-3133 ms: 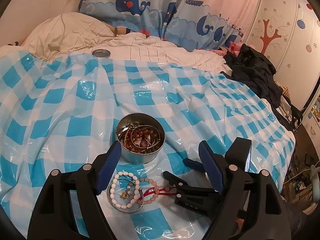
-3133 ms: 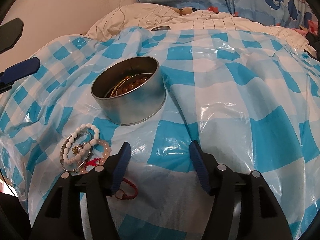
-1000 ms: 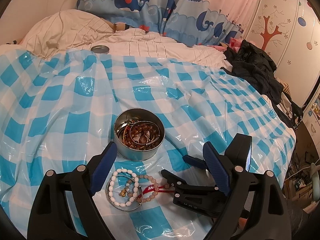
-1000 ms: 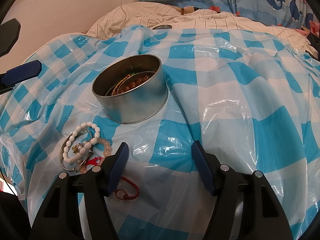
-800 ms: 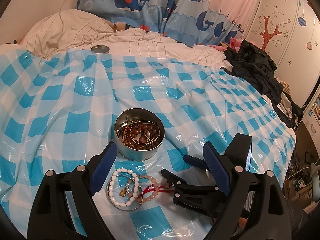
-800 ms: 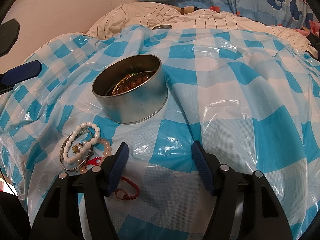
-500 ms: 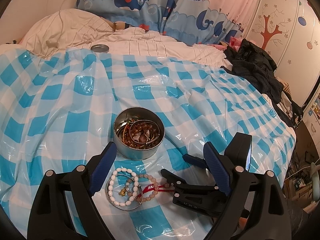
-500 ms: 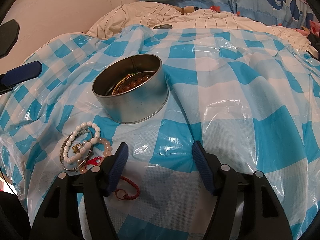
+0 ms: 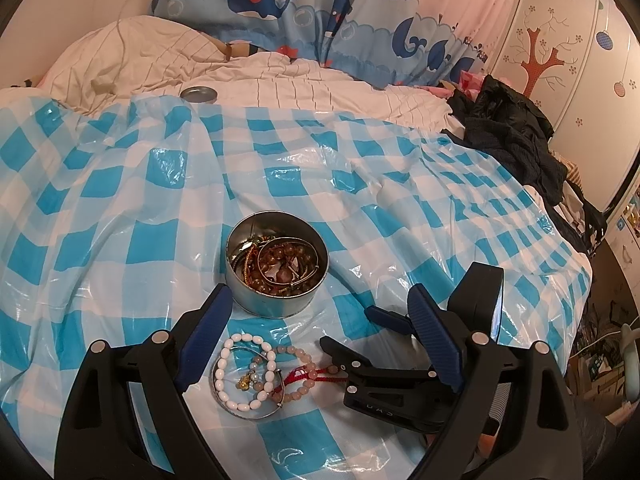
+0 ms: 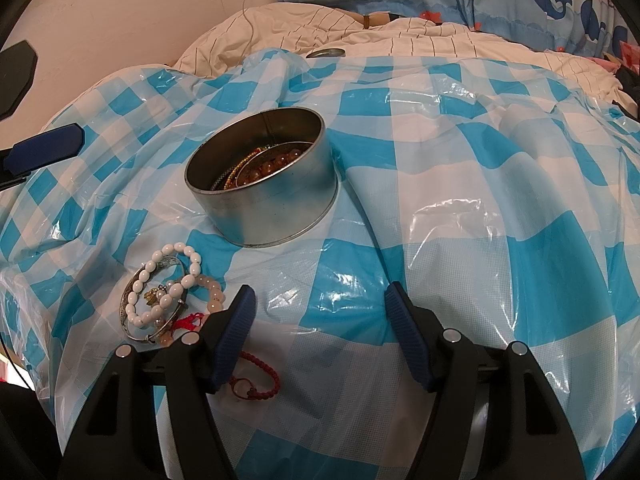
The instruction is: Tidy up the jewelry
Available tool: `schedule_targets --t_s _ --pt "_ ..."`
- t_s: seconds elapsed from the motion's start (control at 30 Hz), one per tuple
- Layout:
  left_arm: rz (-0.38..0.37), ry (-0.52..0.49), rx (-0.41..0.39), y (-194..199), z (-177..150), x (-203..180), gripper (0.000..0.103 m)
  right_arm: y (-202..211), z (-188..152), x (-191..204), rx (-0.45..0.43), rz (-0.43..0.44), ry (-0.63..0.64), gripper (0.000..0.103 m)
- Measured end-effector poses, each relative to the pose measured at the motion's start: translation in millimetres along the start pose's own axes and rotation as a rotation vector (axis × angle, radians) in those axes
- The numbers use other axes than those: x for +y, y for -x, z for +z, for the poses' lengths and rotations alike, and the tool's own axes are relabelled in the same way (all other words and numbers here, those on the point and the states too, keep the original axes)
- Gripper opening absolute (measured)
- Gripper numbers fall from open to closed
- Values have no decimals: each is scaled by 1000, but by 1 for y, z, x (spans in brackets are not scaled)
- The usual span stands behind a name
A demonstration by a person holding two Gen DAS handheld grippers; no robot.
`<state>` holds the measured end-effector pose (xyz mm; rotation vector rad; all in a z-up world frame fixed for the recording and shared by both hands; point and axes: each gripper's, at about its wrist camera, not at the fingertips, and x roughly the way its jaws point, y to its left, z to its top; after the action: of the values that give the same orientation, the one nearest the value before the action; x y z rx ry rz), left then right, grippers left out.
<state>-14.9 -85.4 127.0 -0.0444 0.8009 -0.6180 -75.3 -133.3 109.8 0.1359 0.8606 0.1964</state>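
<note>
With both the left claw [image 9: 316, 332] and right claw [image 10: 320, 312] apart and empty, the white-bead bracelet [image 9: 244, 372] beside the round metal tin [image 9: 276, 268] on the bed likely awaits pickup next.

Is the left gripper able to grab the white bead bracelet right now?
Probably yes. The left gripper is open, the white bead bracelet lies loose on the checked sheet just below its fingers, and nothing covers it.
</note>
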Motion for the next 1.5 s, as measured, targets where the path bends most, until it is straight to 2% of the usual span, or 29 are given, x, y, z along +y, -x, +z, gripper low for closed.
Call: schedule_targets --t_s 1.5 --pt "3 1 8 -1 2 -4 87 0 0 1 2 2 2 67"
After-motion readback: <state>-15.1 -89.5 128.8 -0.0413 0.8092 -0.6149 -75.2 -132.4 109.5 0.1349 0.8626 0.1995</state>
